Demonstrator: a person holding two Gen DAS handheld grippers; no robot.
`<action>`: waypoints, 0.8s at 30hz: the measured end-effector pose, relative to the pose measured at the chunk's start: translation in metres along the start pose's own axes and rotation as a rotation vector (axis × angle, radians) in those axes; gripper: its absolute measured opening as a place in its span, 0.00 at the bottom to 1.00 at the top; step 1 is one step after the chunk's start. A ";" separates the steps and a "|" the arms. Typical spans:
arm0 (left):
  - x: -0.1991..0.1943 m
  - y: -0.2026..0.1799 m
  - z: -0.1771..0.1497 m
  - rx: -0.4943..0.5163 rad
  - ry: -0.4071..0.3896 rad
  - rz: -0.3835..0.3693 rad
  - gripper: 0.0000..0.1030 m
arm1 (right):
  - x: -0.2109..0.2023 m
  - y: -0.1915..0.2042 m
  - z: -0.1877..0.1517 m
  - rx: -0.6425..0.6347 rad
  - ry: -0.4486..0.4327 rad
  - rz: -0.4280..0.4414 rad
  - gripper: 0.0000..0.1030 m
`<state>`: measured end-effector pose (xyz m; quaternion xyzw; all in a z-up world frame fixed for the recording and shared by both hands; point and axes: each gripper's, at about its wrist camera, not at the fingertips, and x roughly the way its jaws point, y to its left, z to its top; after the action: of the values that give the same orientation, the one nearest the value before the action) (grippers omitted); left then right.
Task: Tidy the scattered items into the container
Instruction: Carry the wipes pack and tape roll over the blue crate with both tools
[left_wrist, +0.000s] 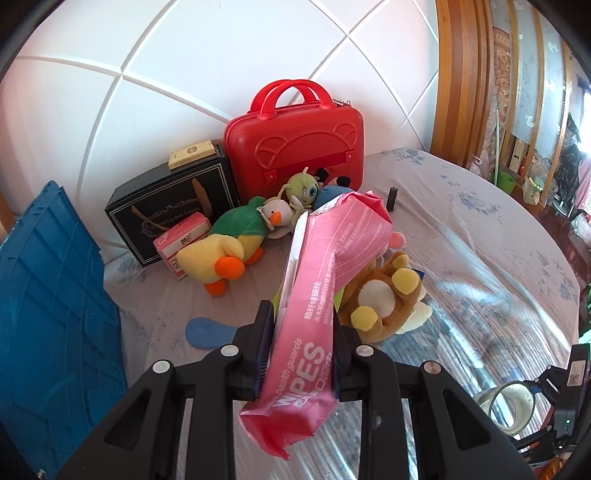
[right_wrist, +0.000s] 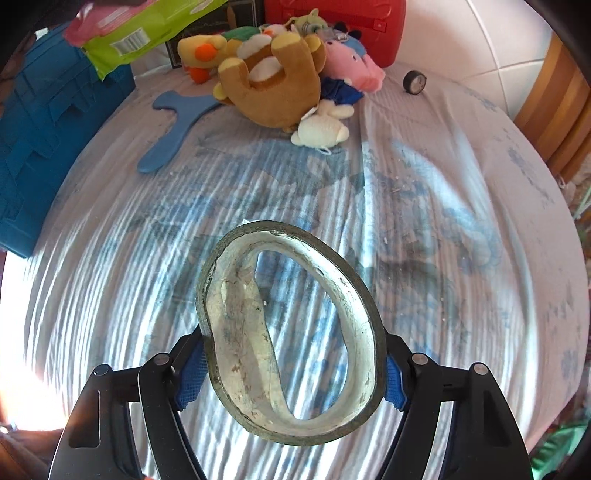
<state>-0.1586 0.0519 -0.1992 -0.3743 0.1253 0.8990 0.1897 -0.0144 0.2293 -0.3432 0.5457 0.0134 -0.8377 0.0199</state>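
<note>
The near and middle stretch of the worktop (right_wrist: 424, 206) lies bare under its striped cloth, so a claw can pass freely across it. Along the back, the way is crowded: a heap of plush toys (right_wrist: 273, 81) sits against a red case (left_wrist: 295, 147) and a black box (left_wrist: 173, 206) standing at the tiled wall. A flat blue piece (right_wrist: 173, 129) lies on the cloth in front of the heap, toward the blue crate (right_wrist: 48, 140), which walls off the left edge. A small black tape roll (right_wrist: 414, 82) stands apart to the right of the toys, with open cloth around it. The wooden frame (left_wrist: 465, 74) bounds the far right.
</note>
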 end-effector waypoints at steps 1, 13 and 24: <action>-0.007 0.001 -0.001 -0.002 -0.005 -0.001 0.24 | -0.006 0.002 0.002 0.004 -0.007 -0.006 0.73; -0.107 0.018 -0.009 -0.023 -0.099 -0.015 0.24 | -0.103 0.032 0.035 0.034 -0.148 -0.069 0.73; -0.195 0.043 -0.013 -0.062 -0.204 -0.008 0.24 | -0.188 0.061 0.061 0.062 -0.282 -0.078 0.72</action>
<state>-0.0423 -0.0398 -0.0639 -0.2868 0.0759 0.9352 0.1932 0.0084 0.1695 -0.1465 0.4222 0.0056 -0.9061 -0.0278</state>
